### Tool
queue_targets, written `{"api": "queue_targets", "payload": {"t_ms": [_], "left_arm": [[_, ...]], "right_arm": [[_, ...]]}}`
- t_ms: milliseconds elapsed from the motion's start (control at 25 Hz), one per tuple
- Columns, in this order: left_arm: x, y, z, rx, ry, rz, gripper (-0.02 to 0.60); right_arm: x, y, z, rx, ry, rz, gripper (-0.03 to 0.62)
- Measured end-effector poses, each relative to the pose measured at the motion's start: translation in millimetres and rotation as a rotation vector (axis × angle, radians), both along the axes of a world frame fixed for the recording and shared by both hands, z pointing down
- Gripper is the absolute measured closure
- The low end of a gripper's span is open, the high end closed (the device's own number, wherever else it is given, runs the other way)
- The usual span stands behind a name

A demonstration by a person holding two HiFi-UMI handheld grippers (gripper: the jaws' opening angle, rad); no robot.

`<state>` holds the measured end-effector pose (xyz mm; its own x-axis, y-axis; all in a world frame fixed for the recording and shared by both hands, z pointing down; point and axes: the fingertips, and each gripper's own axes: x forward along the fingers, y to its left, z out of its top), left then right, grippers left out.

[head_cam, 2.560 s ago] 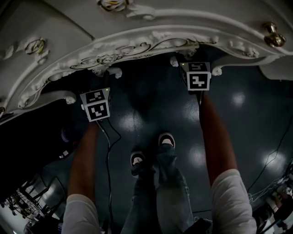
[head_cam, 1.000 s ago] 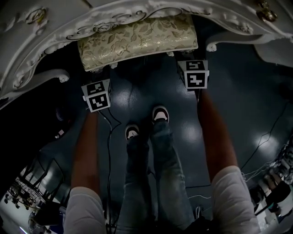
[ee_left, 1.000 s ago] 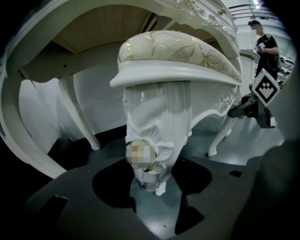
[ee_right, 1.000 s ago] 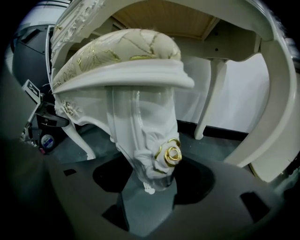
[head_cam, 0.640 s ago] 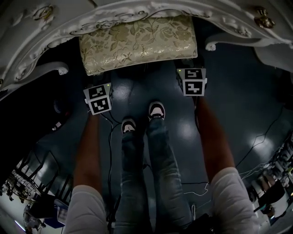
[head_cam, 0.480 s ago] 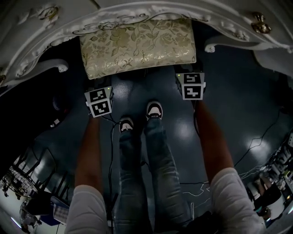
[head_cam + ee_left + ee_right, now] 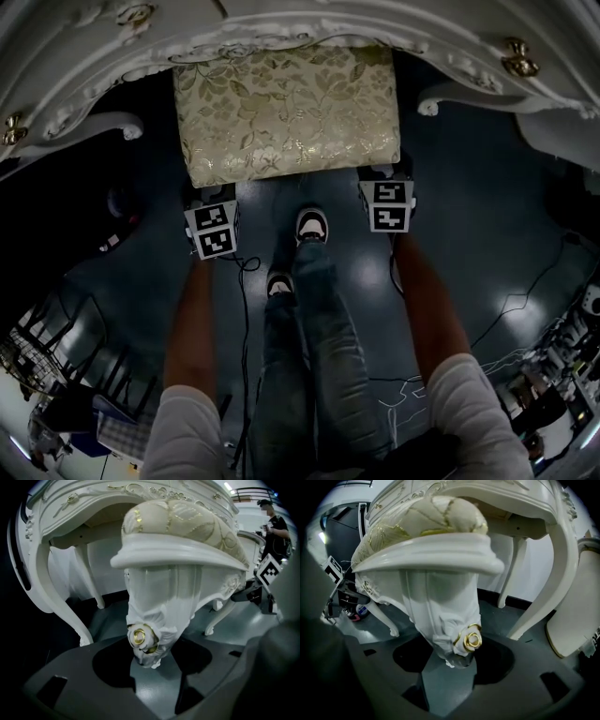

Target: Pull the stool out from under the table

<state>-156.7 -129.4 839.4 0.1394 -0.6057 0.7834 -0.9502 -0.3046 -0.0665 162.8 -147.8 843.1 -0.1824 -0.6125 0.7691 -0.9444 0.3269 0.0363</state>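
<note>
The stool (image 7: 286, 108) has a gold floral cushion and white carved legs, and most of its seat stands out from under the ornate white table (image 7: 281, 28). My left gripper (image 7: 208, 194) is at the stool's front left corner and my right gripper (image 7: 386, 178) at its front right corner. The left gripper view has a white leg with a gold rose (image 7: 143, 637) held between the dark jaws of the left gripper (image 7: 152, 660). In the right gripper view the other front leg (image 7: 450, 616) sits the same way in the right gripper (image 7: 452, 660).
The person's legs and shoes (image 7: 311, 225) stand between the two grippers on the dark glossy floor. A cable (image 7: 246, 291) trails from the left gripper. Curved table legs (image 7: 112, 127) (image 7: 450, 94) flank the stool. Another person (image 7: 274, 527) stands far off.
The stool has slid out from under the table toward the person, with both grippers moving back along with it. The feet have stepped back.
</note>
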Motion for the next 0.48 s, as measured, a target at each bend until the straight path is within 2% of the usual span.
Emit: {"api": "queue_targets", "payload": {"t_ms": [160, 320, 480], "left_arm": [[0.2, -2.6, 5.6, 0.041, -0.005, -0.009, 0.330], [-5.2, -23.2, -3.0, 0.023, -0.023, 0.009, 0.330], [-3.5, -22.3, -6.6, 0.000, -0.018, 0.008, 0.330]], "right_arm": [[0.3, -7.1, 8.8, 0.036, -0.004, -0.007, 0.335], [-4.9, -22.5, 8.7, 0.010, -0.024, 0.014, 0.335], [-2.4, -22.3, 3.0, 0.000, -0.016, 0.020, 0.335]]}}
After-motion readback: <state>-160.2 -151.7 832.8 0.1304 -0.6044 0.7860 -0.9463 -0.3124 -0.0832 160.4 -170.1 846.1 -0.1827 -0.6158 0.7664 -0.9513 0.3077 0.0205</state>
